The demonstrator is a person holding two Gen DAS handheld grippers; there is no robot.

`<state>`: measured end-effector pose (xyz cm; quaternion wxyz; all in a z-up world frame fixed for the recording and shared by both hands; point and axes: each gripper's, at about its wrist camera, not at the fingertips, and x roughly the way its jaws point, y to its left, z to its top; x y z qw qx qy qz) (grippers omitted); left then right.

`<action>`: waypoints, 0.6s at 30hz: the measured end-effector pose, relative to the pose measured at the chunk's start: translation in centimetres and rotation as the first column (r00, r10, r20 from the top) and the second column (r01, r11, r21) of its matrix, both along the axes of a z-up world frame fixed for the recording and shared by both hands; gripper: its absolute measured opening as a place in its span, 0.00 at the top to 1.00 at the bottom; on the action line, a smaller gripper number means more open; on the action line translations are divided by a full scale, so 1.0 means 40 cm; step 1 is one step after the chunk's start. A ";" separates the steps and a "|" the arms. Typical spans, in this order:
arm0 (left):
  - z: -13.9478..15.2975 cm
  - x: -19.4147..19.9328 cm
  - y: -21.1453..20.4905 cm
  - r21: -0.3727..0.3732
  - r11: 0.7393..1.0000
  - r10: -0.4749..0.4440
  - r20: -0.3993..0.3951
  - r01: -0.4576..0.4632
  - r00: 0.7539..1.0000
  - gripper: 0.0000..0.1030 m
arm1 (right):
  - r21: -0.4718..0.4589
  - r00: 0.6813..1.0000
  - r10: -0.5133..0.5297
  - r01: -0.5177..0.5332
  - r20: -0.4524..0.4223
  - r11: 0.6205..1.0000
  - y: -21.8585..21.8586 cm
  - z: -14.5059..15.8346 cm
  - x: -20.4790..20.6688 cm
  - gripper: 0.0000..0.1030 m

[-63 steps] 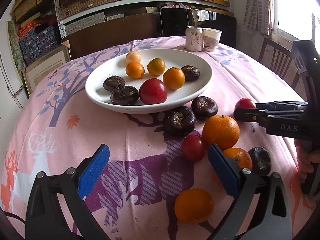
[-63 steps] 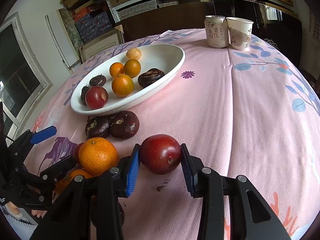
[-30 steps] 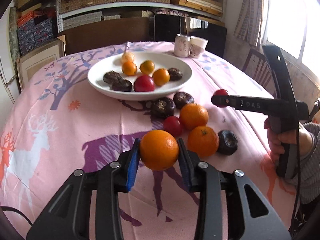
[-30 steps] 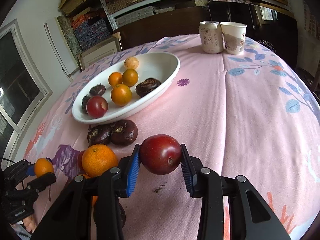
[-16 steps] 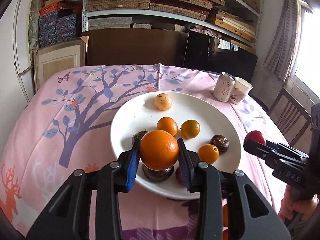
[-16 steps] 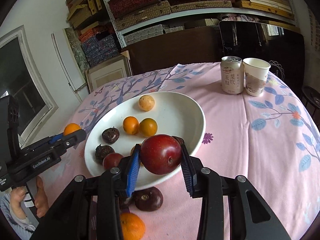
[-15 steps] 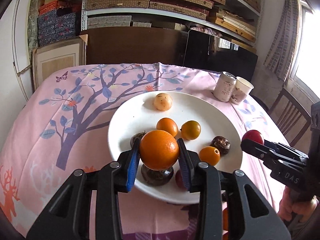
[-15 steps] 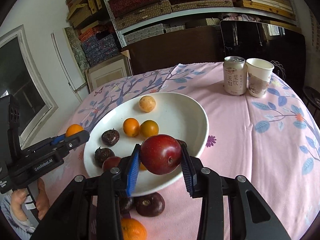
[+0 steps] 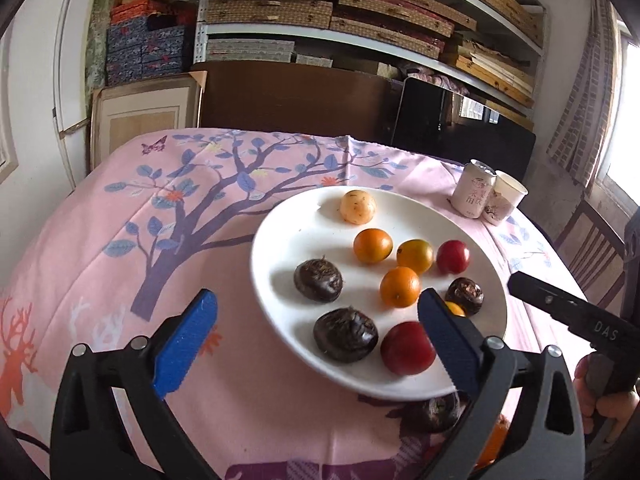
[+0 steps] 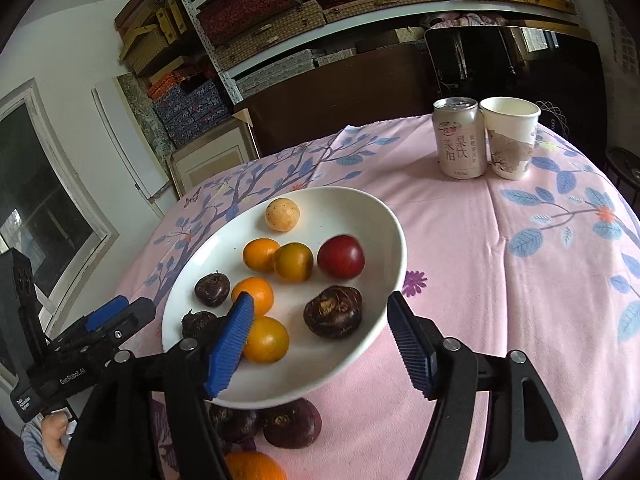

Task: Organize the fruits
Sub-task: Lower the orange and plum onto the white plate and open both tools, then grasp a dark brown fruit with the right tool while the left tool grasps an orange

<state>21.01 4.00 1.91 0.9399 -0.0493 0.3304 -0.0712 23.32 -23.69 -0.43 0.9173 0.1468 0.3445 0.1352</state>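
Note:
A white plate point(image 9: 280, 232) point(image 10: 384, 216) on the pink tablecloth holds oranges, red plums and dark water chestnuts. My left gripper point(image 9: 320, 336) is open and empty, hovering over the plate's near left rim. The orange point(image 9: 400, 286) point(image 10: 256, 292) lies in the plate. My right gripper point(image 10: 320, 340) is open and empty over the plate's near side. The red plum point(image 10: 341, 256) point(image 9: 453, 256) lies in the plate near its right rim. Two dark chestnuts point(image 10: 292, 424) and an orange point(image 10: 252, 466) lie on the cloth just in front of the plate.
A drink can point(image 10: 460, 138) and a paper cup point(image 10: 510, 136) stand at the table's far right. A wooden chair point(image 9: 592, 248) stands to the right of the table. Shelves with boxes fill the wall behind.
Both grippers have opened. The orange left the left gripper and the red plum left the right gripper; both now lie in the plate.

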 end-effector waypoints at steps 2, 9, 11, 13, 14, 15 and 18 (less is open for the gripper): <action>-0.024 -0.029 0.018 -0.002 1.000 0.023 -0.023 -0.023 0.999 0.05 | 0.012 1.000 -0.005 0.005 -0.017 1.000 -0.017 -0.016 -0.035 0.29; -0.080 -0.117 0.056 0.032 0.995 0.098 -0.097 -0.095 0.990 0.05 | -0.023 1.000 -0.001 0.001 -0.020 1.000 -0.035 -0.045 -0.169 0.22; -0.074 -0.141 0.066 0.023 0.993 0.114 -0.084 -0.112 0.990 0.05 | -0.021 1.000 0.007 -0.007 0.002 1.000 -0.041 -0.039 -0.208 0.19; -0.073 -0.162 0.074 0.008 0.993 0.119 -0.084 -0.119 0.989 0.05 | -0.016 1.000 0.029 -0.028 0.011 0.999 -0.041 -0.036 -0.242 0.18; -0.076 -0.171 0.077 0.003 0.993 0.119 -0.089 -0.120 0.989 0.05 | -0.015 0.999 0.044 -0.043 0.011 0.999 -0.038 -0.037 -0.257 0.18; -0.081 -0.177 0.078 0.002 0.993 0.119 -0.097 -0.119 0.988 0.05 | -0.021 0.998 0.062 -0.062 0.008 0.998 -0.029 -0.039 -0.271 0.18; -0.094 -0.180 0.075 0.014 0.993 0.119 -0.119 -0.118 0.986 0.05 | -0.070 0.993 0.114 -0.114 -0.003 0.991 0.004 -0.048 -0.304 0.18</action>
